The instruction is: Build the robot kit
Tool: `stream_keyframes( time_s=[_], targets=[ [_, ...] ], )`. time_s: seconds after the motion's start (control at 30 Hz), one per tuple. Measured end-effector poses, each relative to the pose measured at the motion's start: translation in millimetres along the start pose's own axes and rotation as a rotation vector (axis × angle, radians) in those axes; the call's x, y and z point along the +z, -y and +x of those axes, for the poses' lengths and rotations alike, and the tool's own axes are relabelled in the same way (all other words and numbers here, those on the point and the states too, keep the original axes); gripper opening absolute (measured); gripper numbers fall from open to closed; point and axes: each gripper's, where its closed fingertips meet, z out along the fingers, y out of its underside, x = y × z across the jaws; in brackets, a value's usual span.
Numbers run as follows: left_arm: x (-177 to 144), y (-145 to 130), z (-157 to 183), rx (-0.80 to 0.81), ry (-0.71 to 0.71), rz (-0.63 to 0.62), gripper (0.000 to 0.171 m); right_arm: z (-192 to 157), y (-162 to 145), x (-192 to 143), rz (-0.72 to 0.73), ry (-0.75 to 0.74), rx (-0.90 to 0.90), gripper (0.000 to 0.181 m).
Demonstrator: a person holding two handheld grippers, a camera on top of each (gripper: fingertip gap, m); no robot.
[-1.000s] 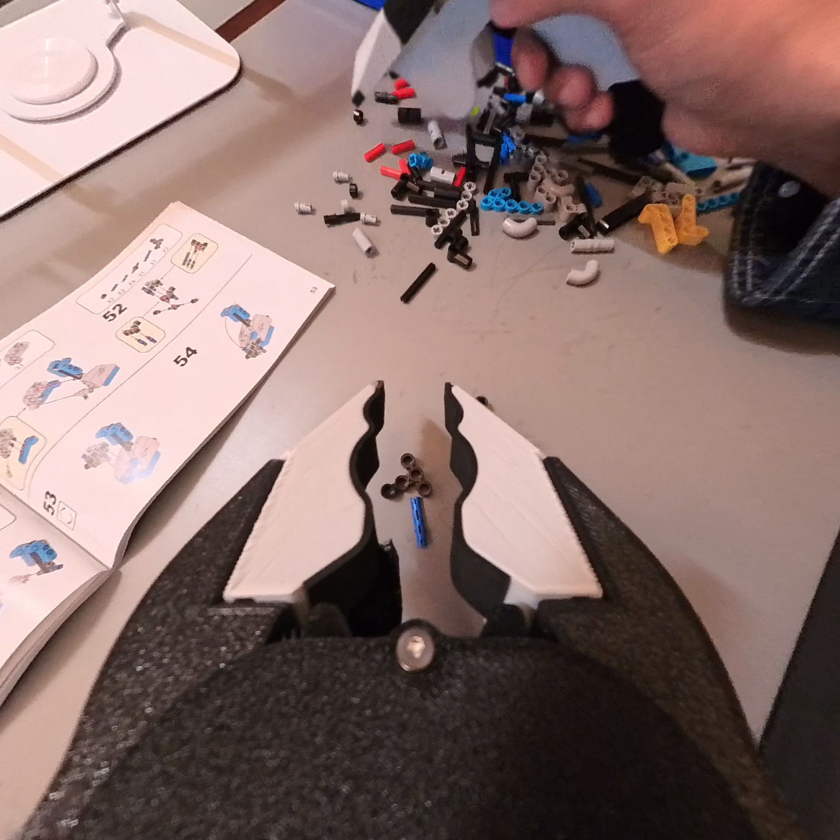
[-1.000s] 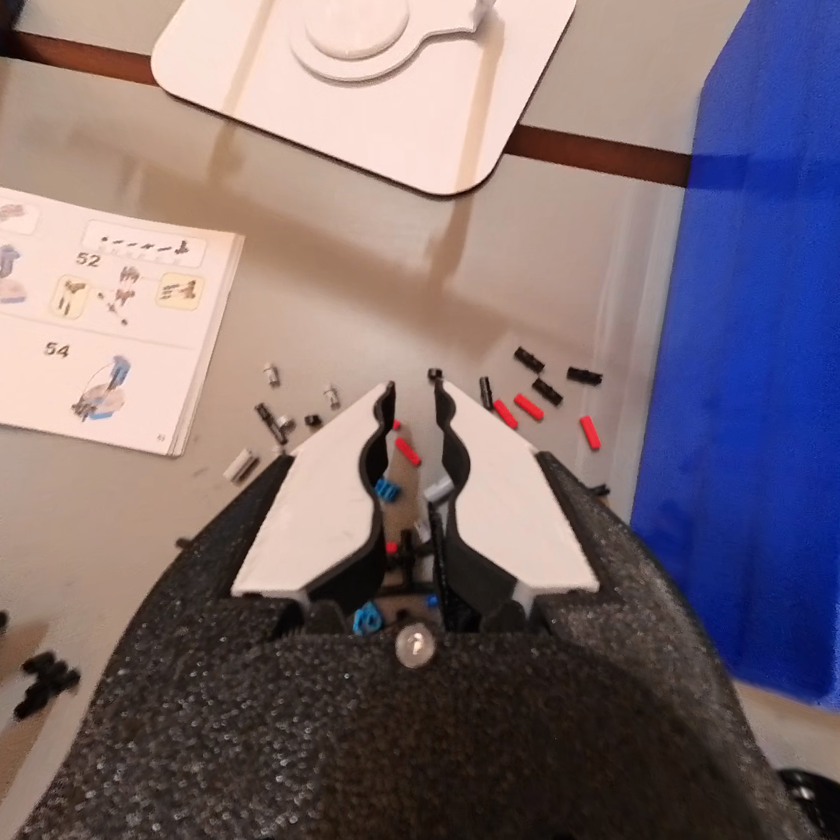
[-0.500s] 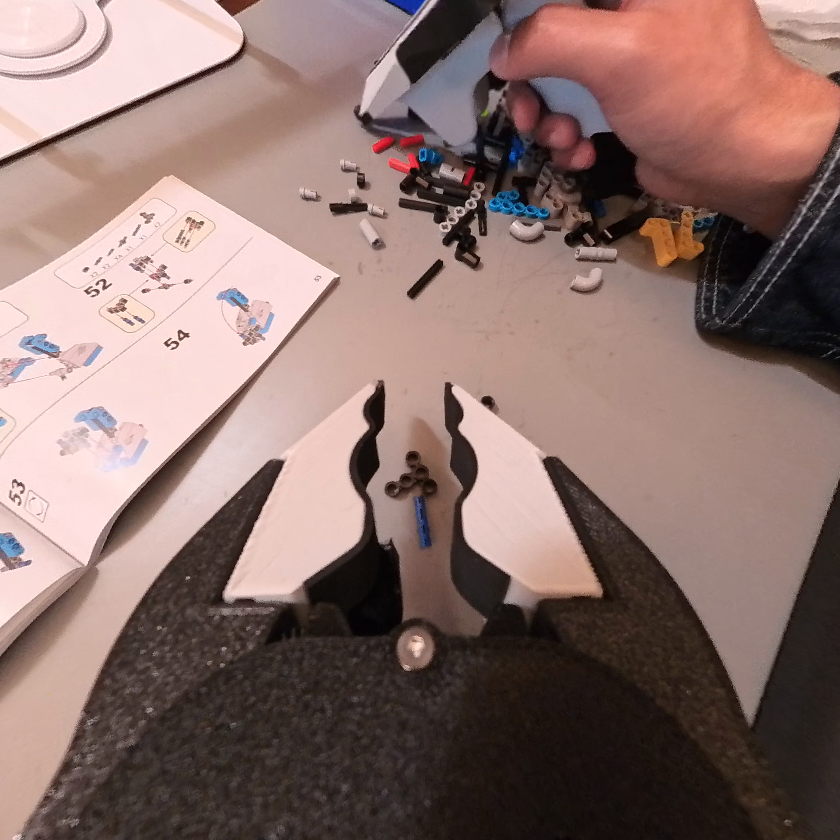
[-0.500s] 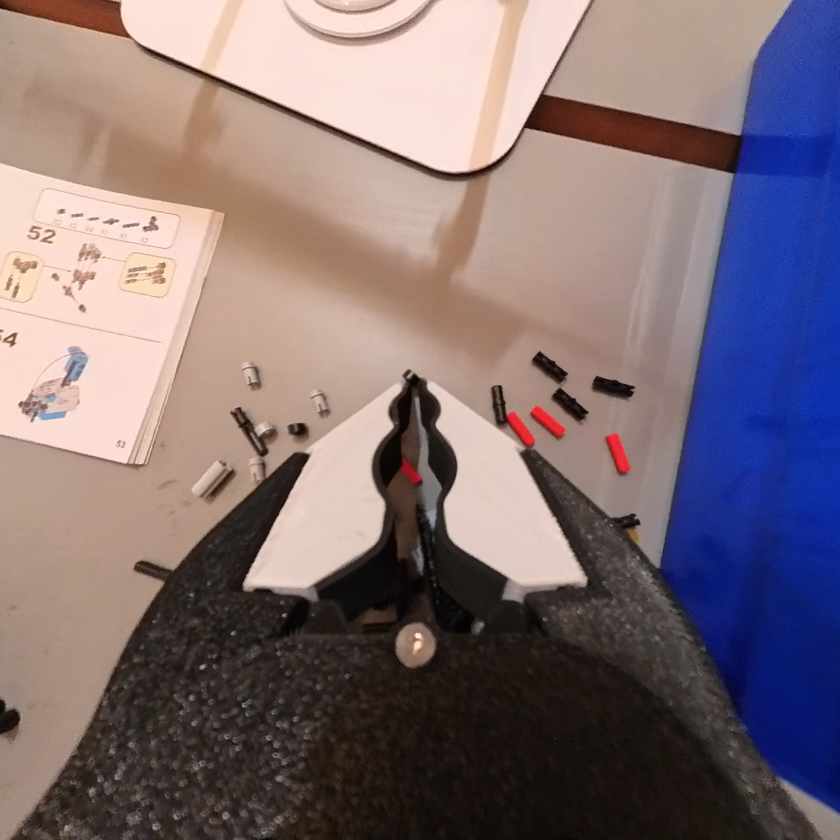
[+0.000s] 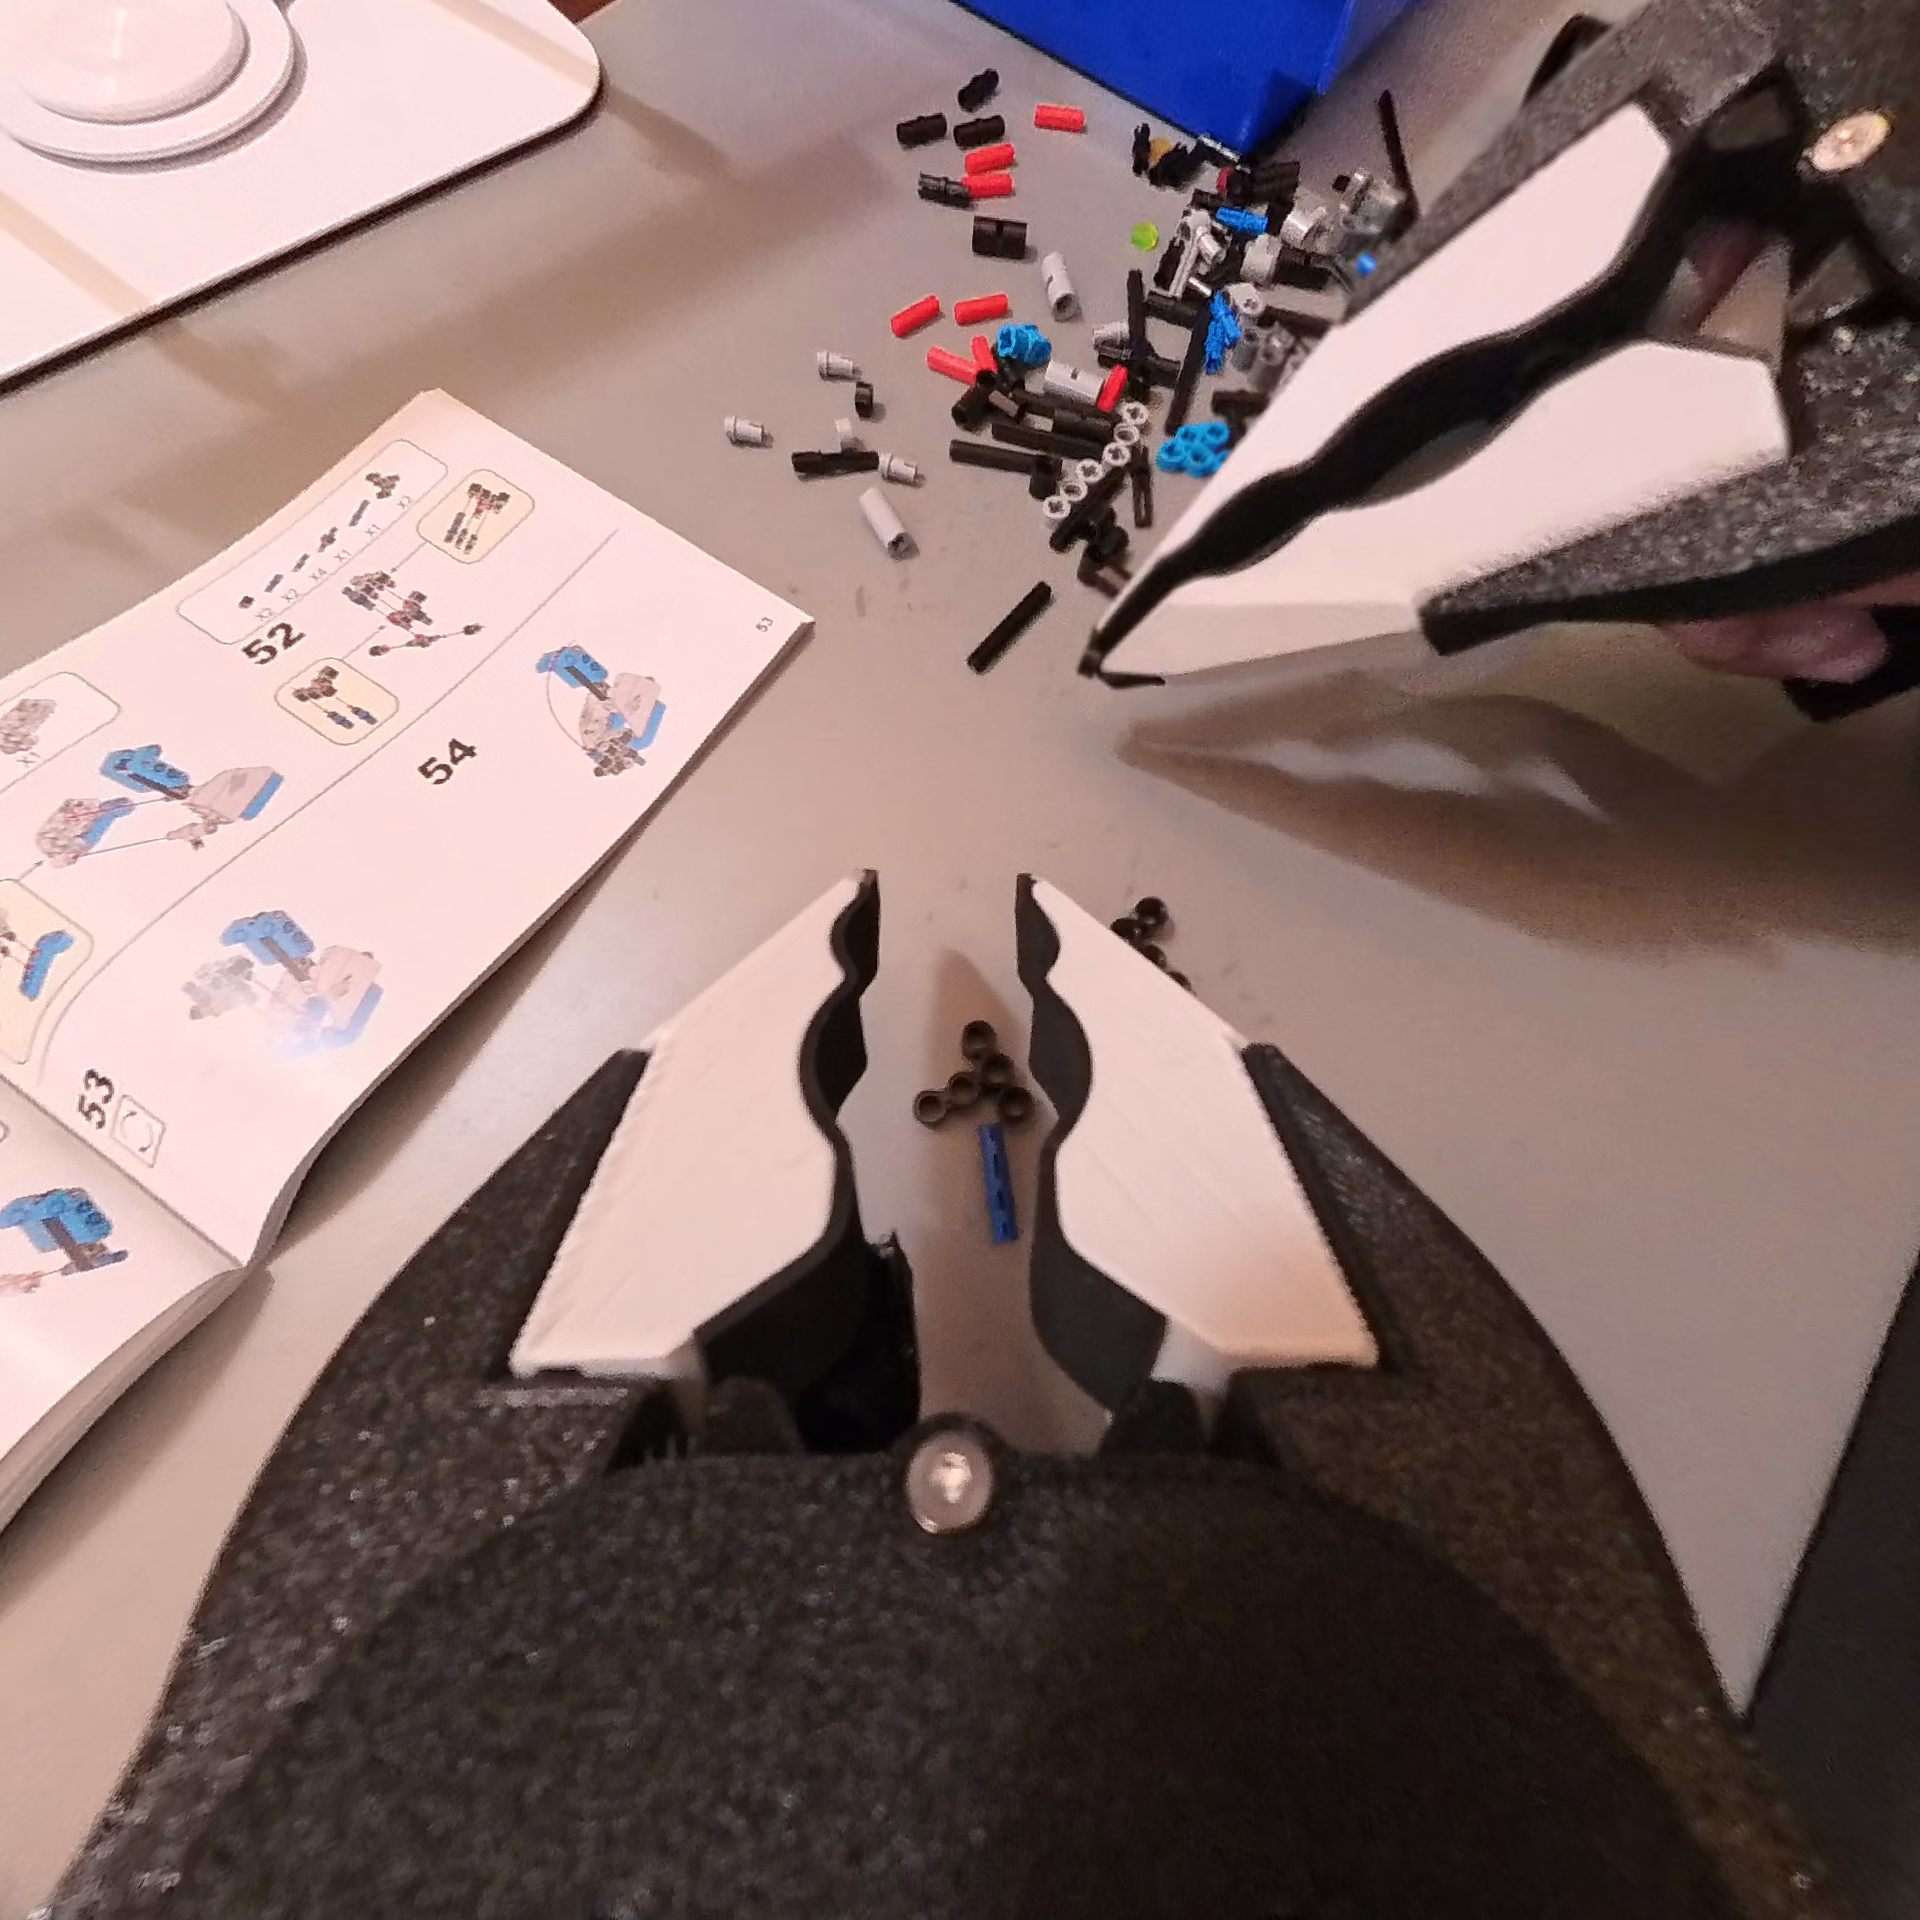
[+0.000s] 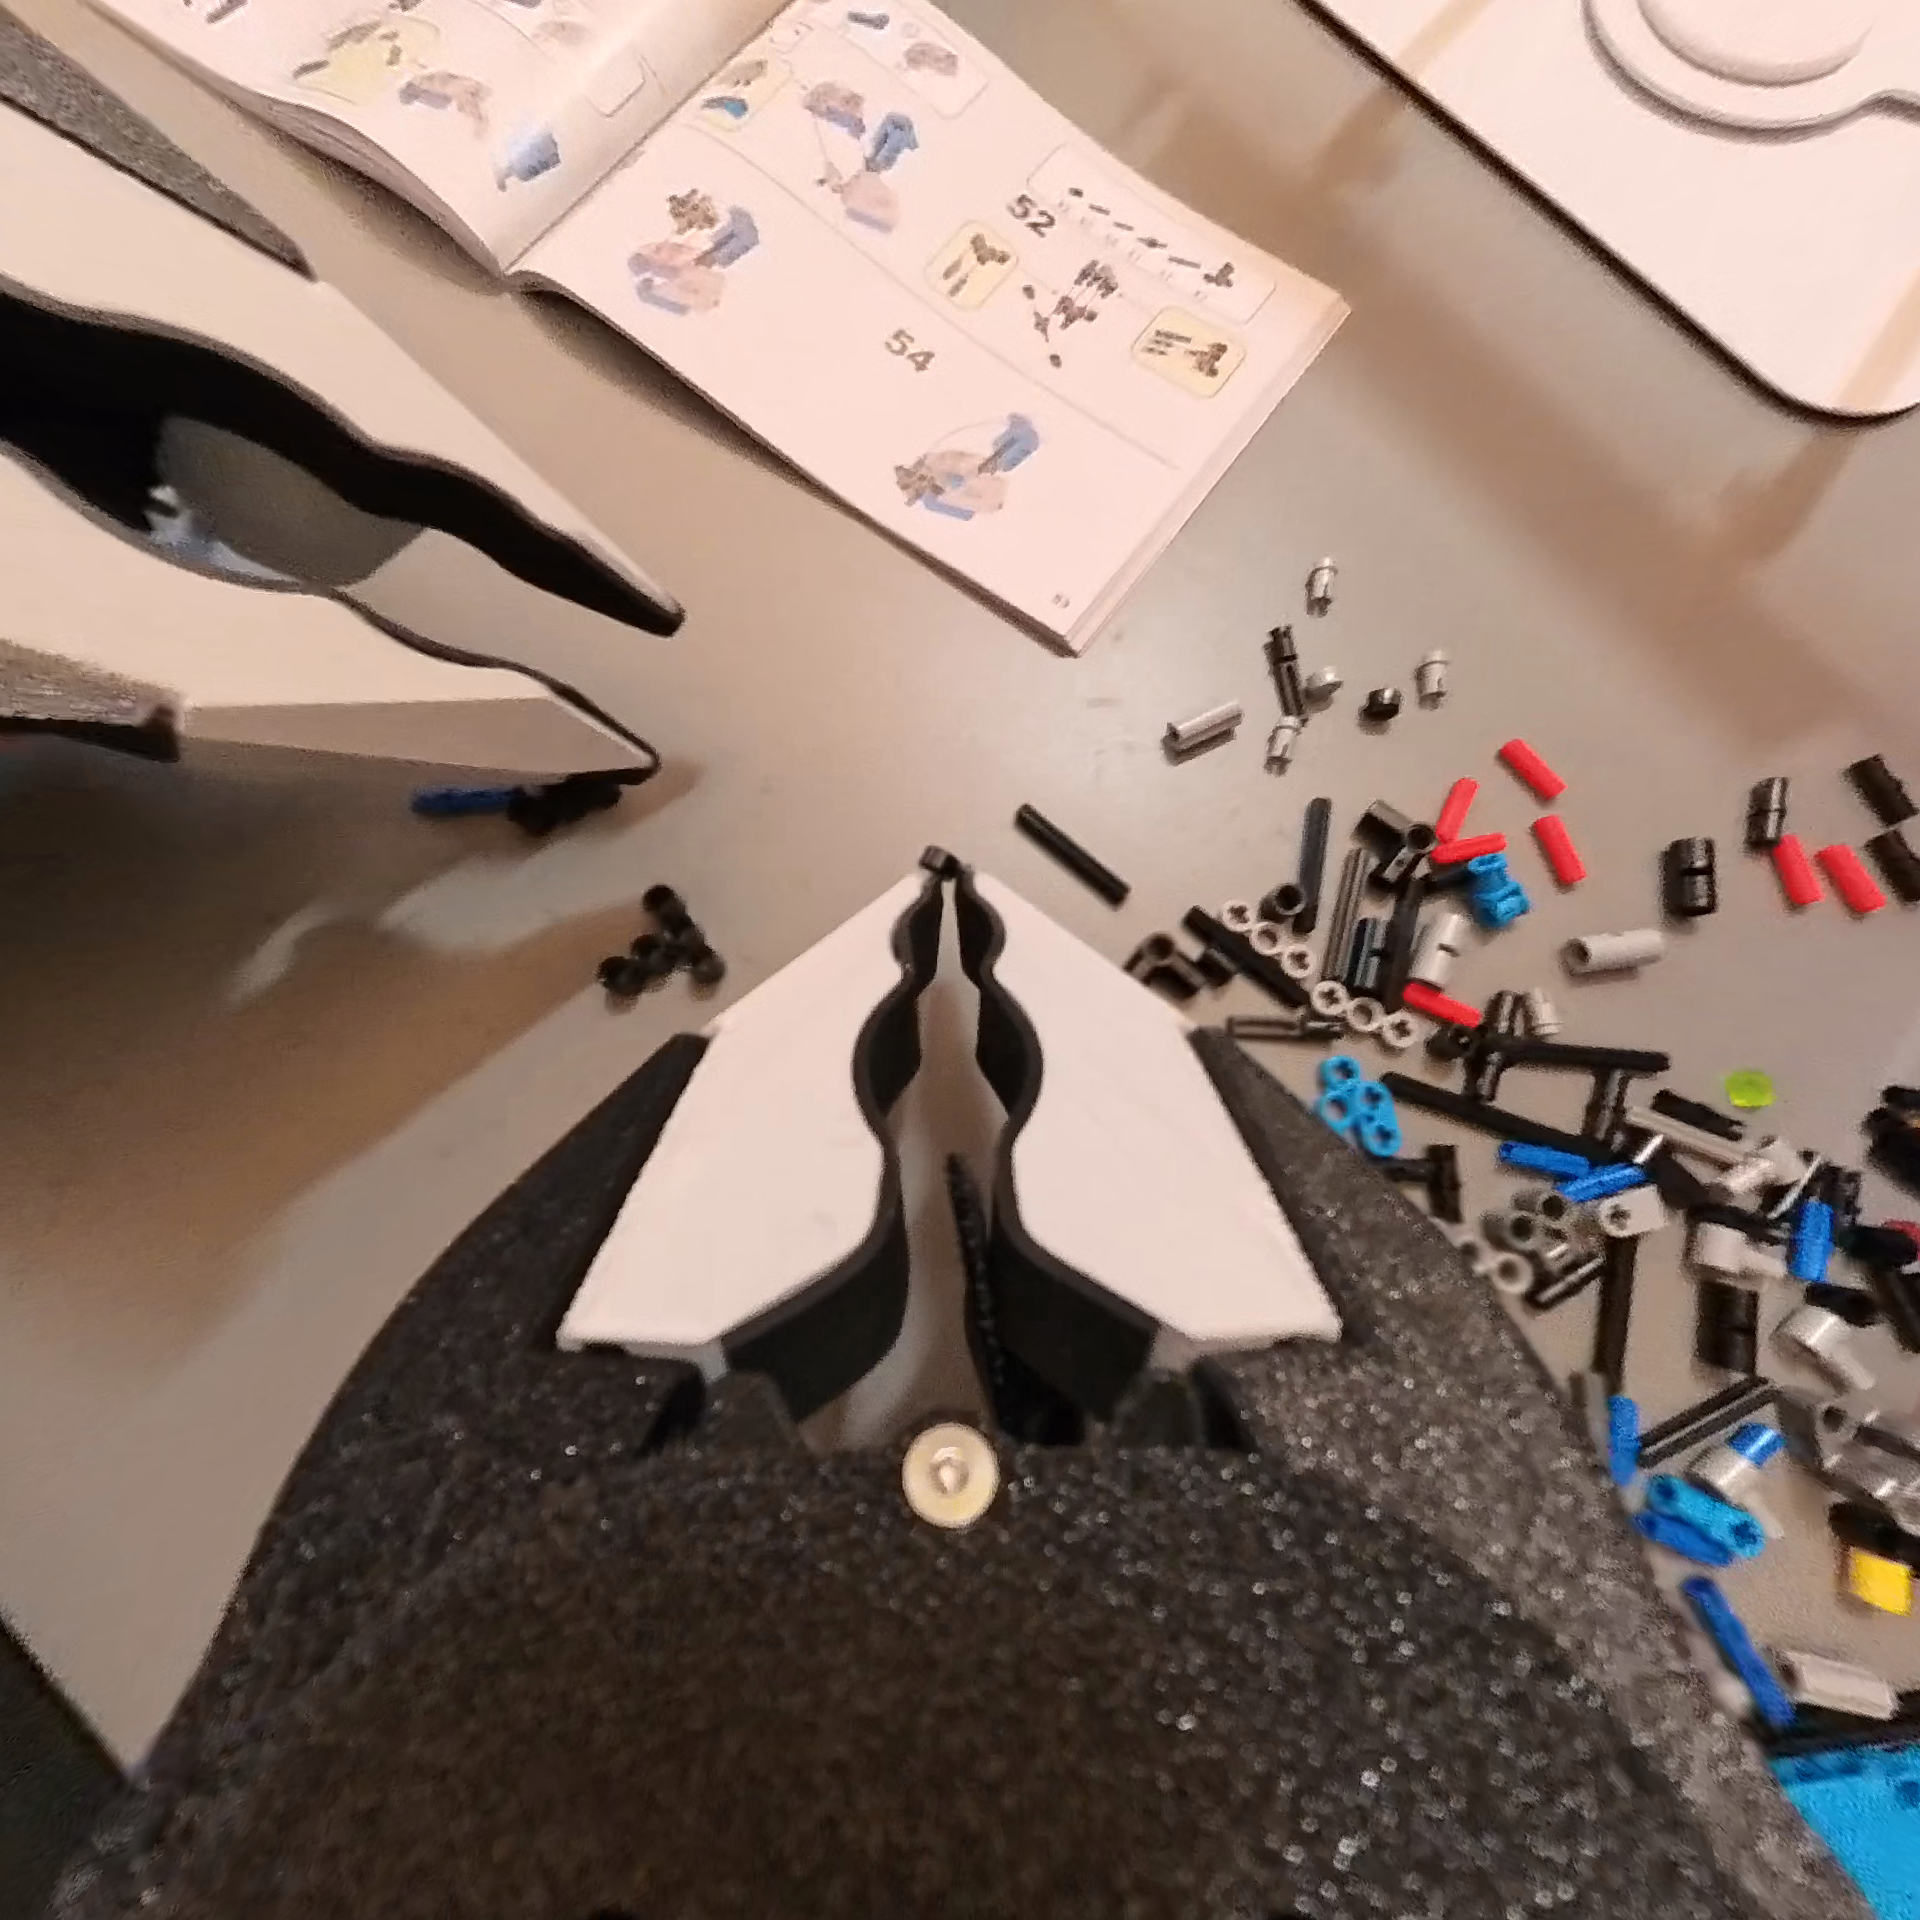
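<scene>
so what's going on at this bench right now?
A person holds two tools over a grey table. The right tool is shut on a small black pin, clear of the pile of loose building-toy parts. The left tool is open, its fingers either side of a black multi-ring connector and a blue pin lying on the table. An open instruction booklet lies to the left of it.
</scene>
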Motion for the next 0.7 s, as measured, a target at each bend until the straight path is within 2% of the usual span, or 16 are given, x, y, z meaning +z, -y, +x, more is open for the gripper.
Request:
stream_keyframes(
  time_s=[0.23,0.47,0.53,0.7],
  targets=[
    [2.5,-3.0,-1.0,-0.003,-0.001,-0.014,0.026,-7.0,0.4,7.7,0.017,0.037,0.093,0.002],
    [3.1,-3.8,-1.3,-0.008,-0.004,-0.018,0.026,-0.1,-4.5,4.0,0.003,0.015,0.086,0.002],
    [3.0,-3.4,-0.8,-0.006,-0.004,-0.016,0.026,18.0,-3.7,0.6,0.011,-0.053,0.096,0.002],
    [4.0,-4.3,1.1,0.0,-0.007,-0.023,0.026,105.4,-10.3,-2.3,-0.008,-0.347,0.215,0.002]
  ],
)
